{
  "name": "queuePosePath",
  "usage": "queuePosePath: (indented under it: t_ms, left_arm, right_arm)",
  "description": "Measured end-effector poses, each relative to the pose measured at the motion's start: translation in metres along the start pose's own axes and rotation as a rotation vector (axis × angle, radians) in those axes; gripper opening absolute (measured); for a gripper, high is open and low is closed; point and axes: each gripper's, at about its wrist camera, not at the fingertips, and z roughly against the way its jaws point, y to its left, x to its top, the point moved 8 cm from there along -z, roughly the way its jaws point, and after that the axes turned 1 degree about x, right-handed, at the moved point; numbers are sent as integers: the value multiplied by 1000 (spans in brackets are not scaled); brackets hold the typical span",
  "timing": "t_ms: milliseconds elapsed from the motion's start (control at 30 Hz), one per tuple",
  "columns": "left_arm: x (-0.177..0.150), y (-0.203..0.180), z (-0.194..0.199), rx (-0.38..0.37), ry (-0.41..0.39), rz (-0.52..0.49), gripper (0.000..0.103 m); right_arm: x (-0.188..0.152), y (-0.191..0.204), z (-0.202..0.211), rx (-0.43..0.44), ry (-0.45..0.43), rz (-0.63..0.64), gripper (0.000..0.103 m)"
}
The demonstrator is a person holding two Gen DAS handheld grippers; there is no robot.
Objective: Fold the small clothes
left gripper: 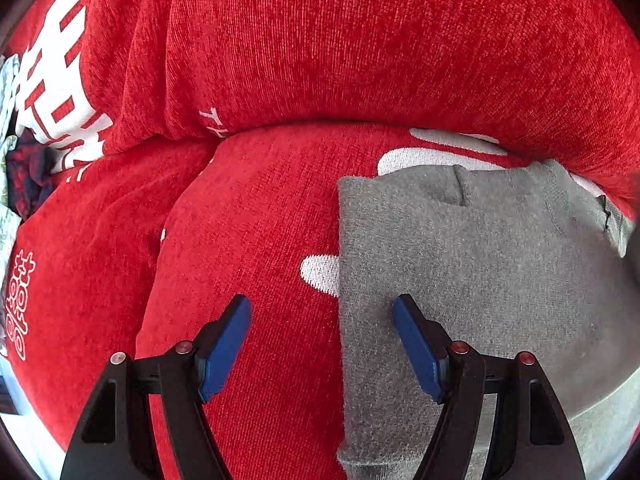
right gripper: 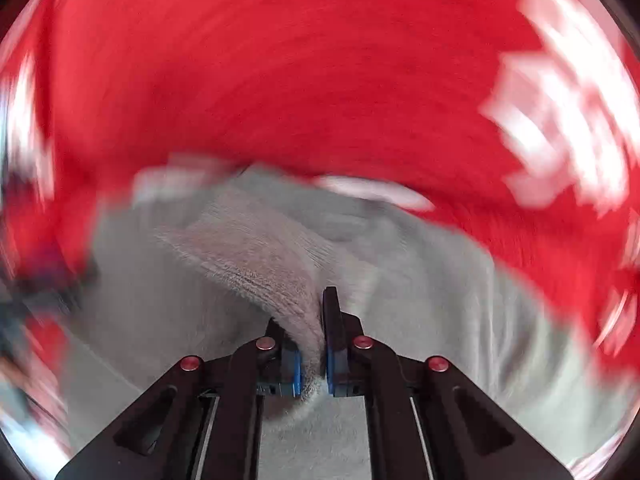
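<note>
Right wrist view: our right tongs (right gripper: 316, 320) pinch a grey garment (right gripper: 256, 256); left tongs (left gripper: 322, 344) gape wide, empty.

The small gray top (left gripper: 460, 264) is soft and fuzzy. It lies flat on a red blanket (left gripper: 280, 60) with white shapes, and its left edge is straight and neat. In the blurry right view, a ribbed gray strip of it (right gripper: 280, 276) is pulled up.
</note>
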Motion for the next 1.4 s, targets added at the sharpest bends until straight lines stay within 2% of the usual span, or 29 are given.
queuePosePath:
  t_ms: [33, 67, 100, 133, 167, 200, 333, 367, 400, 433, 500, 567, 633, 700, 767, 800, 933, 1067, 1167, 1233, 1300, 1400]
  left_arm:
    - [0, 0, 0, -5, 2, 4, 75]
    - [2, 1, -1, -5, 4, 5, 75]
    - [2, 2, -2, 1, 5, 6, 78]
    - [4, 5, -3, 15, 7, 4, 79]
    - [5, 5, -2, 20, 10, 2, 79]
    - [6, 5, 1, 25, 11, 2, 79]
    - [11, -9, 22, 8, -25, -31, 79]
    - [11, -13, 26, 3, -27, -43, 79]
    - [10, -20, 30, 0, -25, -64, 79]
    - [10, -22, 31, 0, -23, -75, 79]
    - [6, -29, 30, 12, -14, -101, 79]
    - [0, -31, 24, 40, -2, -117, 79]
    - [-7, -29, 15, 71, 16, -134, 79]
    - [-7, -26, 14, 59, 3, -133, 79]
    - [-8, -25, 16, 71, 15, -140, 79]
    - [-8, -26, 18, 80, 22, -147, 79]
    - [-15, -40, 32, 68, 48, -191, 79]
    - [-26, -69, 50, 17, 60, -245, 79]
    - [-34, -79, 56, -14, 74, -247, 79]
    - [-35, -74, 56, -28, 84, -216, 79]
    - [-30, -57, 57, -50, 83, -155, 79]
    - [-18, -26, 49, -110, 104, -58, 79]
  right_arm:
    - [-6, -28, 4, 57, 0, -160, 26]
    - [-13, -48, 6, 75, 7, -258, 41]
    - [-24, -70, 6, 66, 23, -355, 72]
    - [-37, -88, 8, 76, 37, -437, 79]
    - [-44, -97, 12, 150, 23, -502, 77]
    - [-47, -100, 16, 182, 15, -531, 77]
    - [-46, -102, 15, 201, 47, -584, 76]
    - [-43, -101, 11, 194, 63, -592, 70]
    - [-38, -101, 8, 196, 76, -589, 36]
    - [-33, -98, 5, 197, 93, -569, 8]
    - [-23, -94, 12, 184, 66, -502, 8]
    - [-20, -91, 22, 89, 51, -371, 7]
    - [-30, -97, 20, 14, 82, -307, 8]
    - [-44, -109, 12, -20, 139, -311, 8]
    - [-50, -117, 19, 20, 122, -355, 9]
    - [-53, -121, 23, 1, 127, -364, 17]
    - [-69, -135, 41, -43, 162, -381, 19]
    - [-87, -136, 56, -42, 188, -395, 20]
    - [-101, -135, 66, -17, 203, -417, 23]
    - [-107, -129, 66, 9, 212, -420, 36]
    - [-110, -120, 63, 38, 216, -419, 44]
    - [-113, -93, 62, 166, 217, -424, 44]
